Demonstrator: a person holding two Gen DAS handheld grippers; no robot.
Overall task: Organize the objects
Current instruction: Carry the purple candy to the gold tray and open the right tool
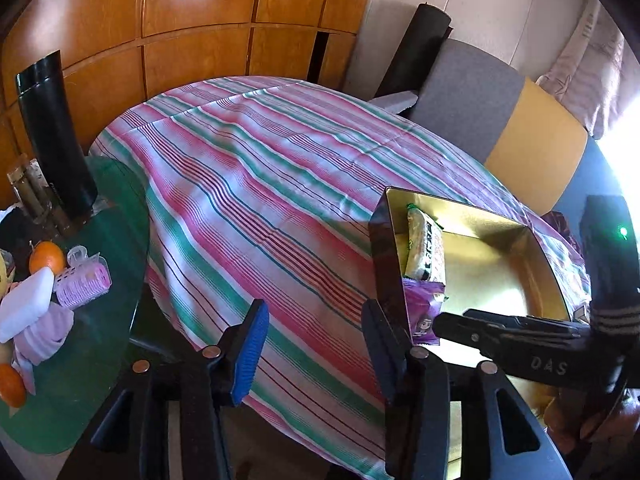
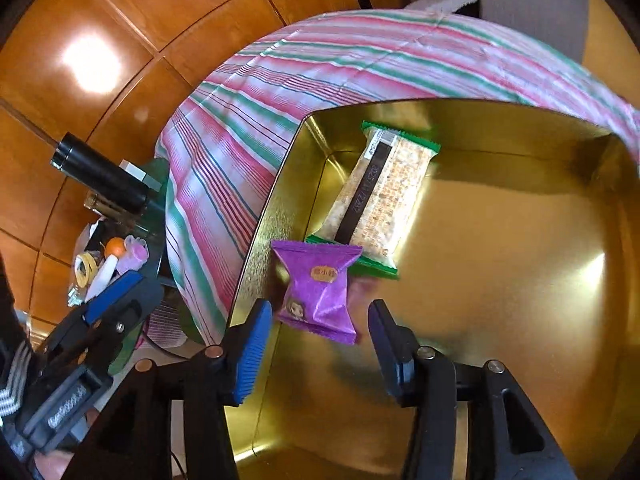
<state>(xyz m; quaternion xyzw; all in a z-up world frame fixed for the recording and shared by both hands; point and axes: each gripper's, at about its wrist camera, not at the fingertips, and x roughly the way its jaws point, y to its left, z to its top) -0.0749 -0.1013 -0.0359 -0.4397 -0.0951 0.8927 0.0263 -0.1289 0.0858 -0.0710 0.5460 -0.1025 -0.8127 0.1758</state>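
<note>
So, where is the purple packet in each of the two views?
Left wrist: purple packet at centre-right, inside the gold tin's near-left corner, partly hidden by its wall.
Right wrist: purple packet low centre, just ahead of the open right tool.
Shared landmark: the green-edged bar beside it.

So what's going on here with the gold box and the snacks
A person with a gripper in each hand is sorting snacks into a gold tin on the striped tablecloth. The right gripper hangs open just above the tin, with a purple packet right in front of its fingers, not gripped. Beside that lies a green-edged cracker pack. The left gripper is open and empty, over the cloth left of the tin. More items wait on the green side table.
</note>
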